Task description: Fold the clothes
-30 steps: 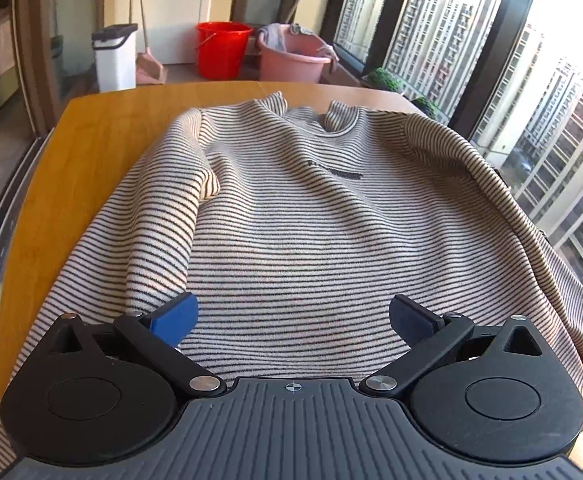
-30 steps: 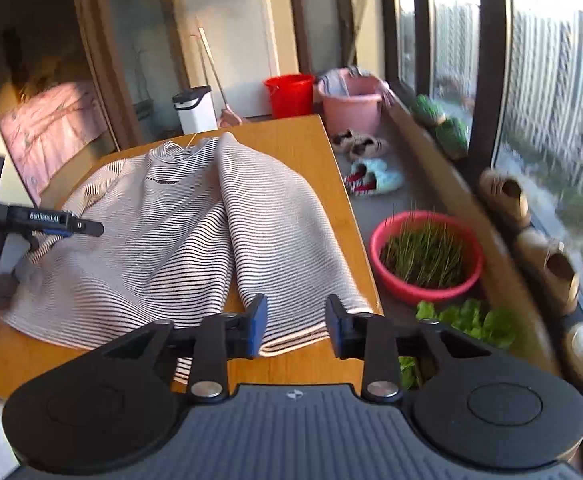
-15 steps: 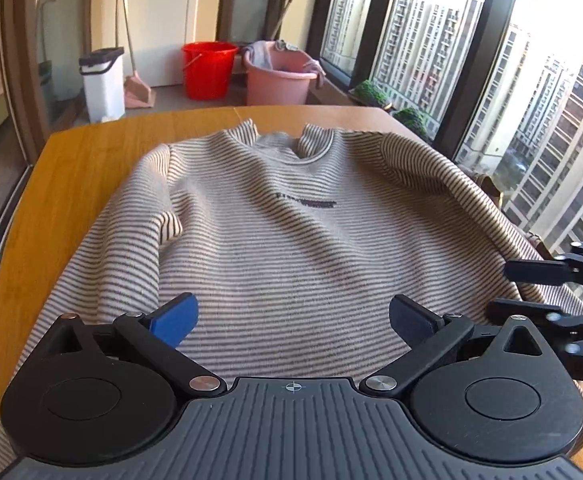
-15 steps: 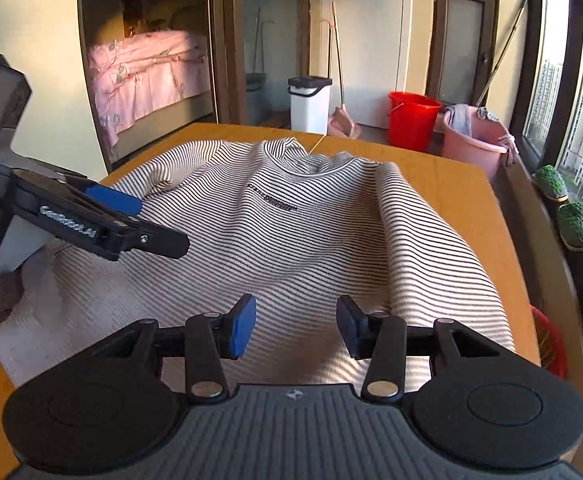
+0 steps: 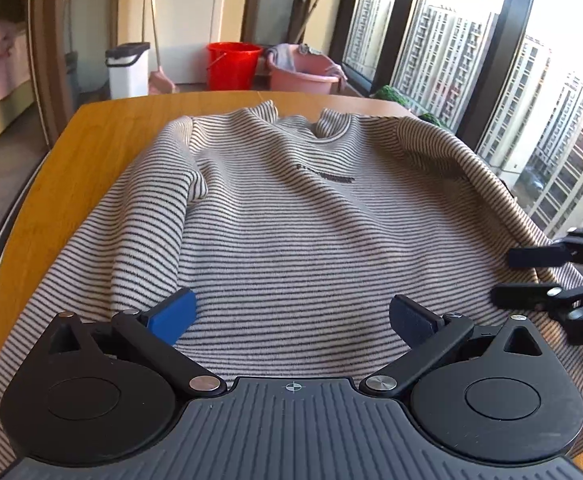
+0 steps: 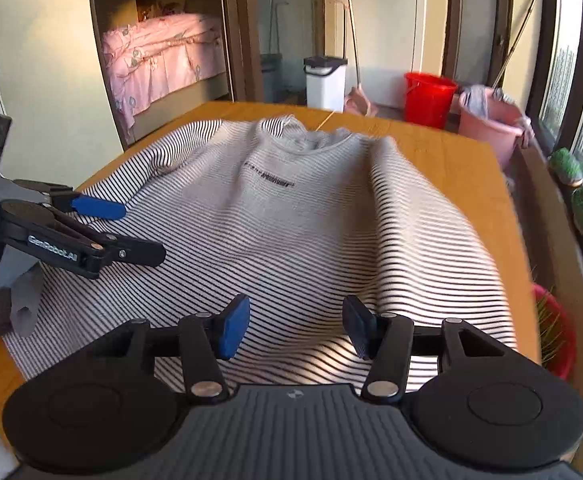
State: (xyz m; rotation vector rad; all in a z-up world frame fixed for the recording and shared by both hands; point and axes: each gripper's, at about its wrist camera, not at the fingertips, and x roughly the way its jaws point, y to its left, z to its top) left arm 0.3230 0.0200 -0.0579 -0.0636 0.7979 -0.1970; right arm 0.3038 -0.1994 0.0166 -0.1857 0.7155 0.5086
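A black-and-white striped sweater lies spread face up on the wooden table, collar at the far end, both sleeves lying along its sides. My left gripper hovers open over the hem, nothing between its fingers. In the right wrist view the same sweater fills the table. My right gripper is open above the hem's right part and holds nothing. The left gripper shows at the left edge there; the right gripper pokes in at the right edge of the left wrist view.
Behind the table stand a white bin, a red bucket and a pink basin. Windows run along the right. A red bowl of greens sits on the floor by the table's right edge. A doorway shows a pink bed.
The right gripper has swung left from the table's right edge to face the sweater squarely and has opened wider. The left gripper has drawn back a little, still open.
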